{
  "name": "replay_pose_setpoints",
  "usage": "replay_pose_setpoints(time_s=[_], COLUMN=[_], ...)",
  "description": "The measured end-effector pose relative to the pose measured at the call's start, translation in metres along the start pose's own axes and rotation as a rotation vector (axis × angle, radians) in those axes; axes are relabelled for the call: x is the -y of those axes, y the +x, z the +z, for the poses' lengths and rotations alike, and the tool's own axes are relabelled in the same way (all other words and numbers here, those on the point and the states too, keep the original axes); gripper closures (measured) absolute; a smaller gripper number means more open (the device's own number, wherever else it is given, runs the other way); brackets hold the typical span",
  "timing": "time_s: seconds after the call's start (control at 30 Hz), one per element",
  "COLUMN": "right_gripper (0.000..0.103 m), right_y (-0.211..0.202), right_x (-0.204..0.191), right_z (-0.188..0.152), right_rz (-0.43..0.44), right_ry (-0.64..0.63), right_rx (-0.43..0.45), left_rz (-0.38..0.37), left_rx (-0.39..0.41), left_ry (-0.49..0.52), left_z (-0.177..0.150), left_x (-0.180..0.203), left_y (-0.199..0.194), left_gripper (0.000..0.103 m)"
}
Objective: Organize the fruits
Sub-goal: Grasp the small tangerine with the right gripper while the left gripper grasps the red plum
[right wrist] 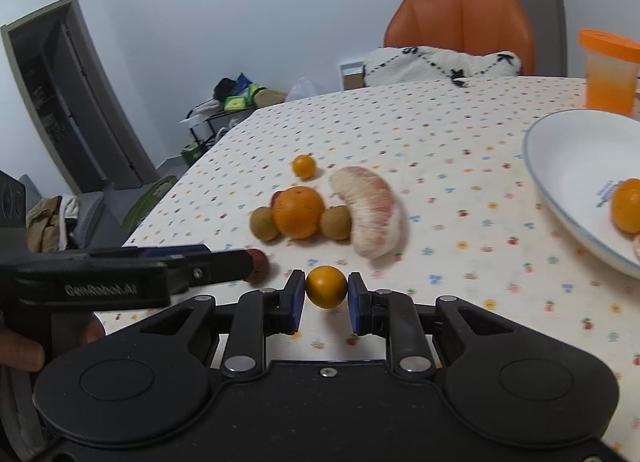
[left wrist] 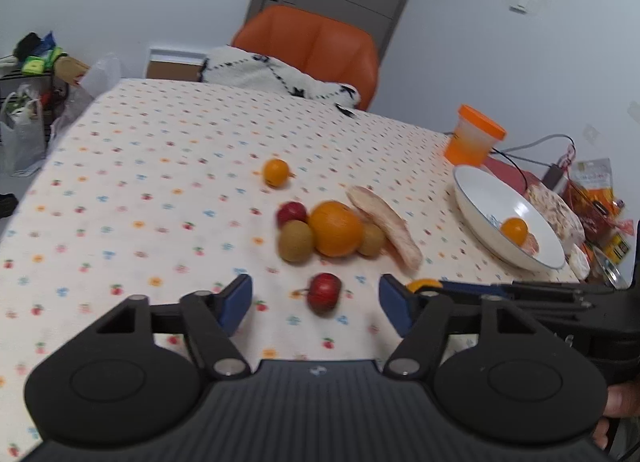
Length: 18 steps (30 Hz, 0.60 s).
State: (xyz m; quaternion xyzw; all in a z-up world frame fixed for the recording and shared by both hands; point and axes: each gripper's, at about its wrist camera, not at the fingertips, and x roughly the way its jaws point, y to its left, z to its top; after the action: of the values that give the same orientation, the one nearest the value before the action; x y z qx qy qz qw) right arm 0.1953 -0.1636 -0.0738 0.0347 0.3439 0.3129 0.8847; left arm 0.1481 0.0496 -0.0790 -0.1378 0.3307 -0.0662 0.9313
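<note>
My right gripper has its fingers nearly closed around the small orange low in the frame's middle, the white bowl at right, while my left gripper gapes empty before the red fruit.

A large orange was set at the desk centre, flanked by a kiwi at 9 o'clock and another kiwi at 3 o'clock. A pomelo segment was laid beyond the latter. A kumquat was placed at 12 o'clock, behind. A plate holding one kumquat was found far toward 3 o'clock, with a lidded cup behind it.
</note>
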Motion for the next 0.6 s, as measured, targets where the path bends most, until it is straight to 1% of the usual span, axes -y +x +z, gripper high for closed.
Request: replay_pose_setpoints(time_s=[0.1,0.2,0.23,0.27,0.3,0.33,0.43,0.6], right_gripper=[0.082,0.082,0.082,0.082,0.082,0.082,0.082,0.082], right_y=[-0.007,-0.013,-0.014,-0.016,-0.017,-0.019,-0.026,-0.035], right_x=[0.006,0.014,0.016,0.019,0.022,0.024,0.031,0.042], right_z=[0.0,0.001,0.0,0.001,0.001,0.001,0.002,0.004], right_rz=[-0.028,-0.048,-0.055,-0.063,-0.071,-0.079,-0.102,-0.135], right_ry=[0.004,0.021,0.024,0.028,0.035,0.044,0.061,0.08], right_rx=[0.016,0.028,0.032,0.035,0.04,0.046,0.069,0.105], left_rz=[-0.001,-0.001,-0.004,0.002,0.014,0.026,0.032,0.023], left_rx=[-0.034,-0.031,-0.036,-0.041,-0.043,-0.048,-0.046,-0.018], left_ry=[-0.003,0.007,0.006,0.003,0.007,0.017,0.016,0.04], left_z=[-0.002,-0.001,0.0,0.001,0.001,0.001,0.002,0.008], left_x=[0.004,0.009,0.011,0.013,0.015,0.018,0.022,0.032], left_y=[0.009,0.013,0.015,0.018,0.019,0.021,0.021,0.014], left_gripper=[0.045,0.05,0.057,0.066,0.073,0.082,0.082,0.082])
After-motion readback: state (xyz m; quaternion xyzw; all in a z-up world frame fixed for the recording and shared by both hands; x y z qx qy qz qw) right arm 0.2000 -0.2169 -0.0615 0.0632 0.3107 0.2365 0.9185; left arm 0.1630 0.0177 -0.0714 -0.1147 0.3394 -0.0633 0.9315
